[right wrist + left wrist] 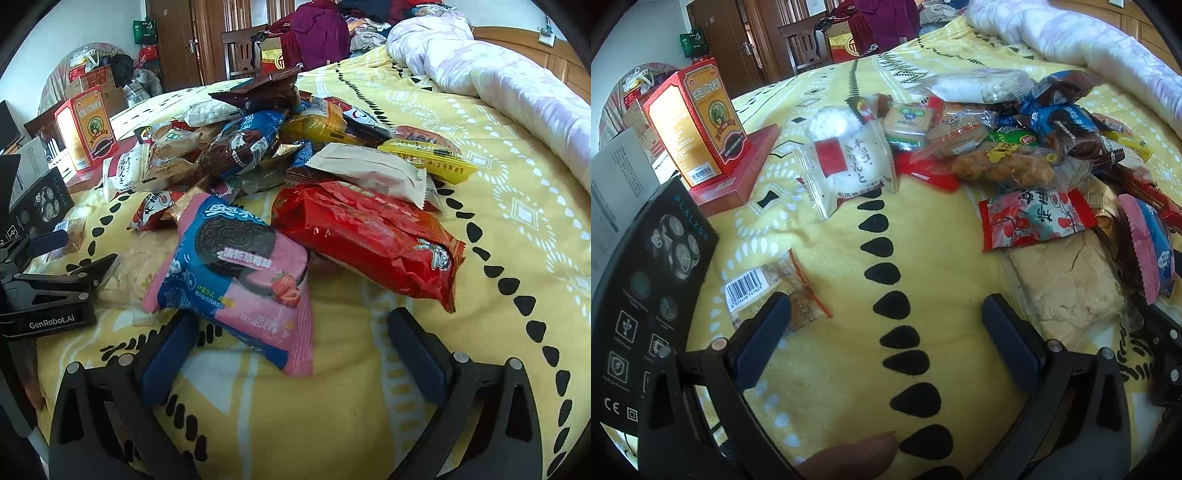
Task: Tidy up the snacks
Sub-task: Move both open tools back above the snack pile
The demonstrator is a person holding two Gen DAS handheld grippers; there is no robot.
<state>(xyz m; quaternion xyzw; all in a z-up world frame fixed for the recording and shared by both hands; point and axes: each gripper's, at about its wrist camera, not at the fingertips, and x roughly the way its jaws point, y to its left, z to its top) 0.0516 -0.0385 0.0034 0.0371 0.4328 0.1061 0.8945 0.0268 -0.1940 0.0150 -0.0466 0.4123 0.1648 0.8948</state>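
Note:
A heap of wrapped snacks (1004, 140) lies on the yellow bedspread (849, 369). My left gripper (886, 317) stands open over bare bedspread. A small clear packet with a barcode (764, 291) lies by its left finger, a pale cake packet (1067, 280) by its right one. My right gripper (295, 332) is open too. The lower corner of a pink and blue sandwich-cookie packet (236, 273) reaches in between its fingers, and the pads do not press on it. Just behind lies a red crinkled bag (369, 236).
At the left stand a red and gold box (698, 118) and a black shaver box (653, 277). A rolled white quilt (498, 81) lies along the far right. The left gripper (74, 251) shows at the left of the right wrist view. A fingertip (849, 461) shows at the bottom.

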